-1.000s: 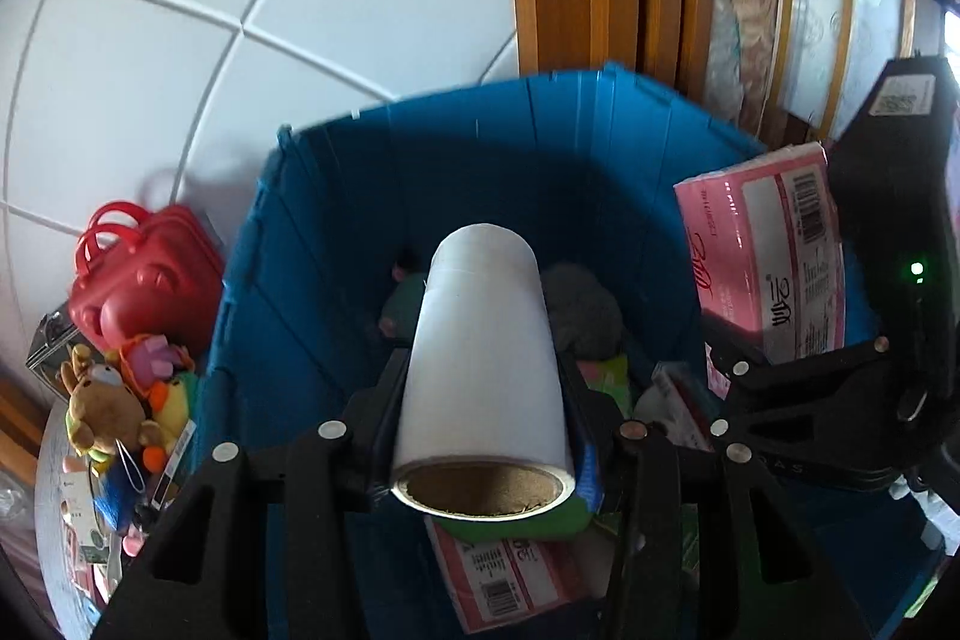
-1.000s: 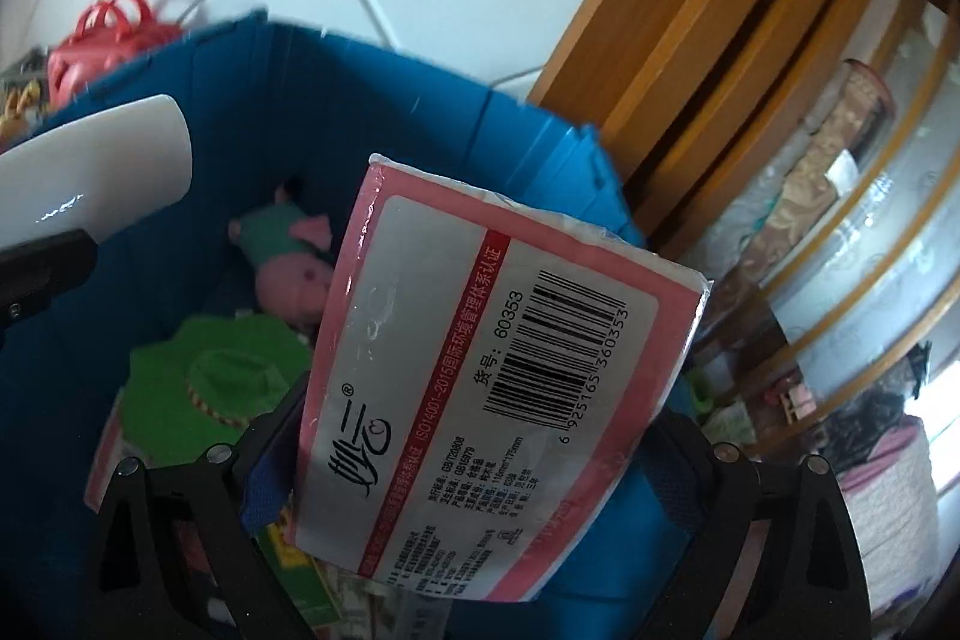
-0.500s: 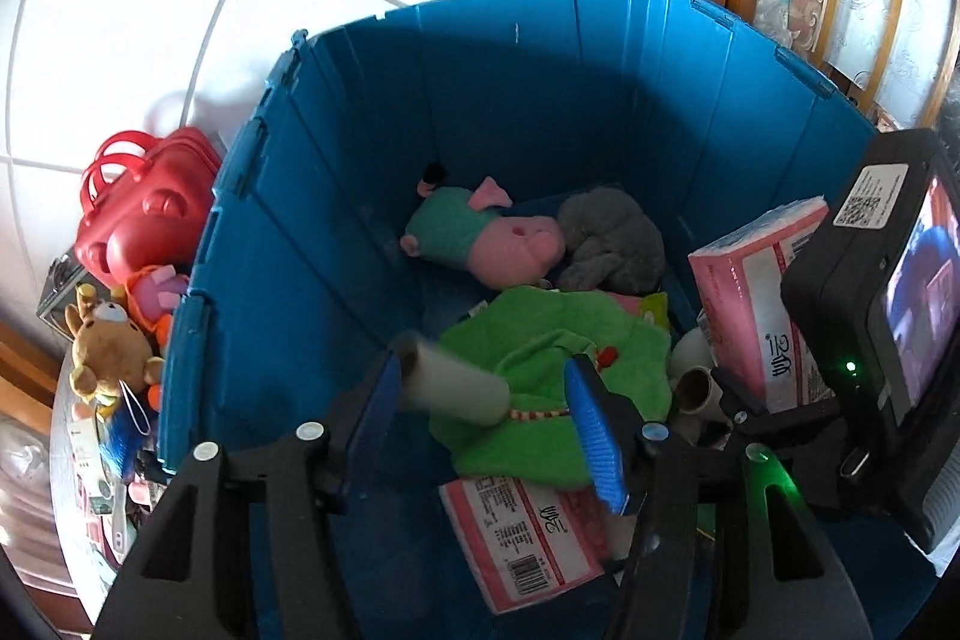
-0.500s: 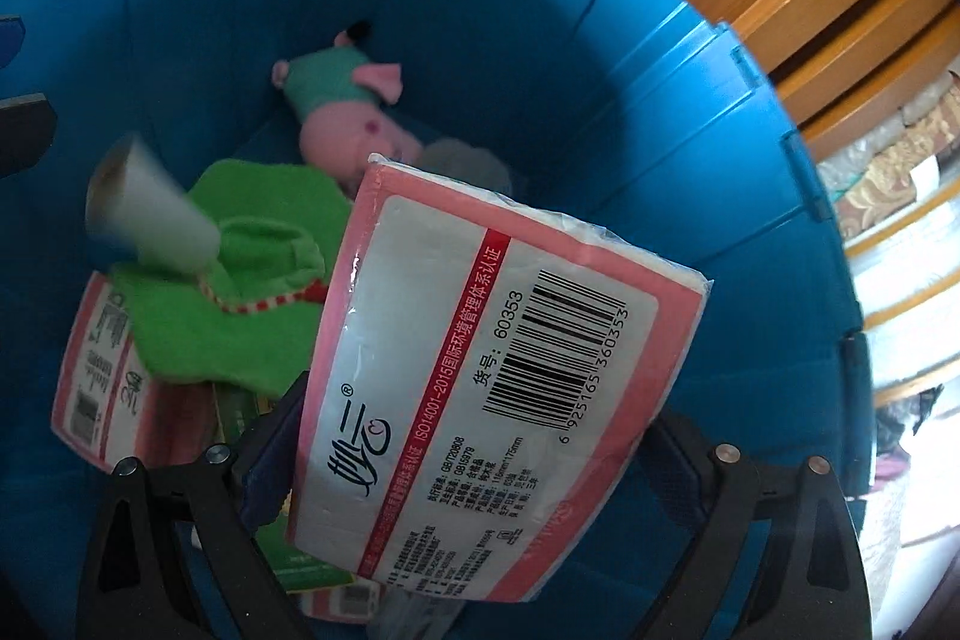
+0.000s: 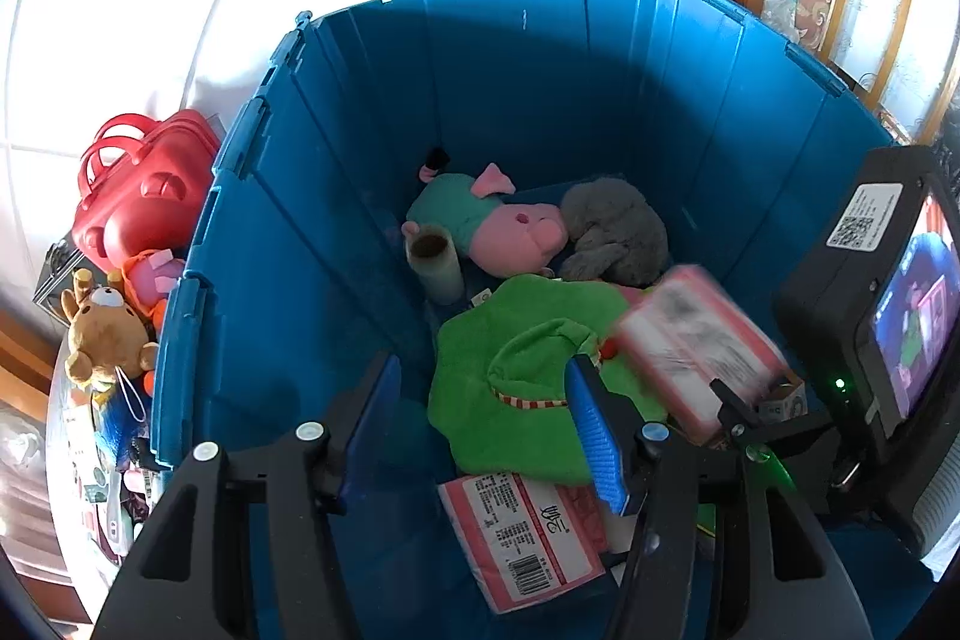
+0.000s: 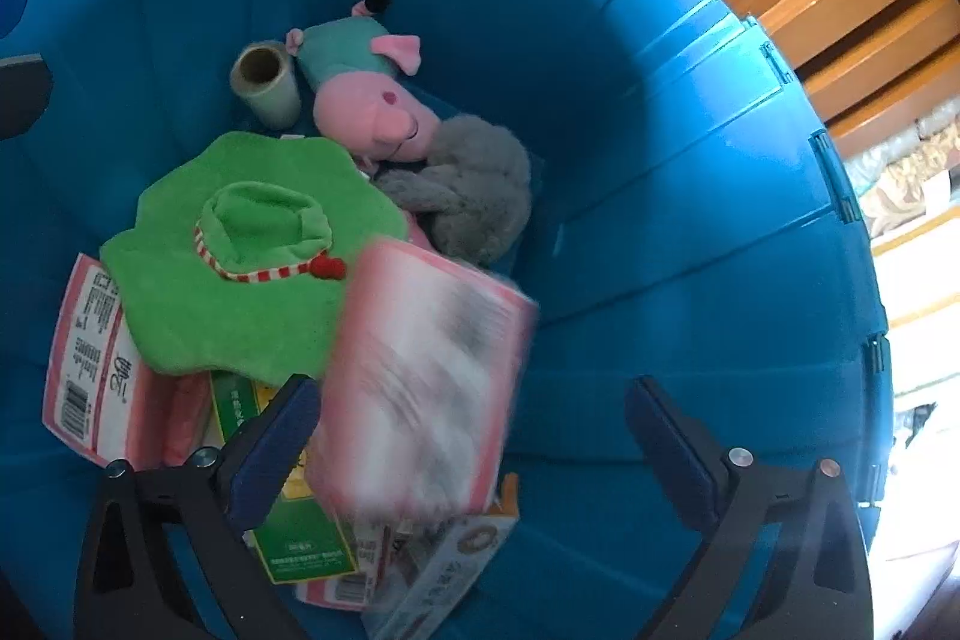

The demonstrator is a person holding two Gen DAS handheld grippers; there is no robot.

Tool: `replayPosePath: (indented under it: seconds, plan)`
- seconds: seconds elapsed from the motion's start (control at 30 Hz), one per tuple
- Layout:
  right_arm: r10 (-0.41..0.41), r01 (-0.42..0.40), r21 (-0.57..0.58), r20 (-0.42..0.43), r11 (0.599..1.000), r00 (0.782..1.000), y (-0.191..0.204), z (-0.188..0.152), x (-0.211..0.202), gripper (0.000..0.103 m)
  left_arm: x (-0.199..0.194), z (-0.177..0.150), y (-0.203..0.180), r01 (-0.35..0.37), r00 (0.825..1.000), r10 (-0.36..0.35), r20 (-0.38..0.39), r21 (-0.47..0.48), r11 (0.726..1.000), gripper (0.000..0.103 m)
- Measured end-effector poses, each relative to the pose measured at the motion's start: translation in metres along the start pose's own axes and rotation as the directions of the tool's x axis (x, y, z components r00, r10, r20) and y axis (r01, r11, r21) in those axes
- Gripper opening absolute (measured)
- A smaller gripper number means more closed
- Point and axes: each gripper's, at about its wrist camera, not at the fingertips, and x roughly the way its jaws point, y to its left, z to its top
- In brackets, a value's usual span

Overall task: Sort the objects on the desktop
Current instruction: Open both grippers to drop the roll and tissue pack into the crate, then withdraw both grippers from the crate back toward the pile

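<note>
The right gripper (image 6: pixel 474 436), jaws just spread wide, hangs above the blurred tissue pack (image 6: pixel 420 376) falling into the blue bin (image 6: pixel 690 172); the left gripper (image 5: pixel 486 424) stands apart, empty.

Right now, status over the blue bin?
Left gripper open, empty. Right gripper jaws just opened; tissue pack blurred, dropping clear of the pads. Roll down in bin beside pig toy. Nothing in the way.

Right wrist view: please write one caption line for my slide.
Open right gripper above the blue bin, its jaws just opened; a blurred pink tissue pack is between them, unclamped.
</note>
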Motion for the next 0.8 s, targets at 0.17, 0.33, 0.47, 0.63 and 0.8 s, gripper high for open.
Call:
replayPosePath:
  seconds: [0.17, 0.33, 0.47, 0.63, 0.8]
  plan:
    - [-0.006, 0.006, 0.005, 0.012, 1.000, 1.000, -0.002, 0.001, -0.002, 0.102, -0.001, 0.000, 0.000, 0.005, 1.000, -0.005, 0.004, 0.001, 1.000, 0.056]
    - [-0.041, 0.040, 0.015, 0.059, 0.999, 0.997, -0.010, 0.002, -0.019, 0.102, -0.002, 0.000, 0.000, 0.002, 1.000, -0.002, 0.016, -0.001, 1.000, 0.056]
    - [-0.077, 0.071, 0.053, 0.122, 0.996, 0.990, -0.025, 0.004, -0.047, 0.103, -0.019, -0.001, 0.002, -0.008, 0.997, 0.008, 0.079, -0.007, 1.000, 0.056]
    - [-0.108, 0.084, 0.107, 0.239, 0.991, 0.965, -0.039, -0.004, -0.100, 0.103, -0.073, -0.010, 0.014, 0.016, 0.973, -0.010, 0.231, -0.024, 1.000, 0.056]
    - [-0.120, 0.050, 0.195, 0.367, 0.980, 0.922, -0.035, -0.014, -0.161, 0.103, -0.140, -0.036, 0.046, 0.027, 0.912, 0.007, 0.409, -0.076, 0.997, 0.085]
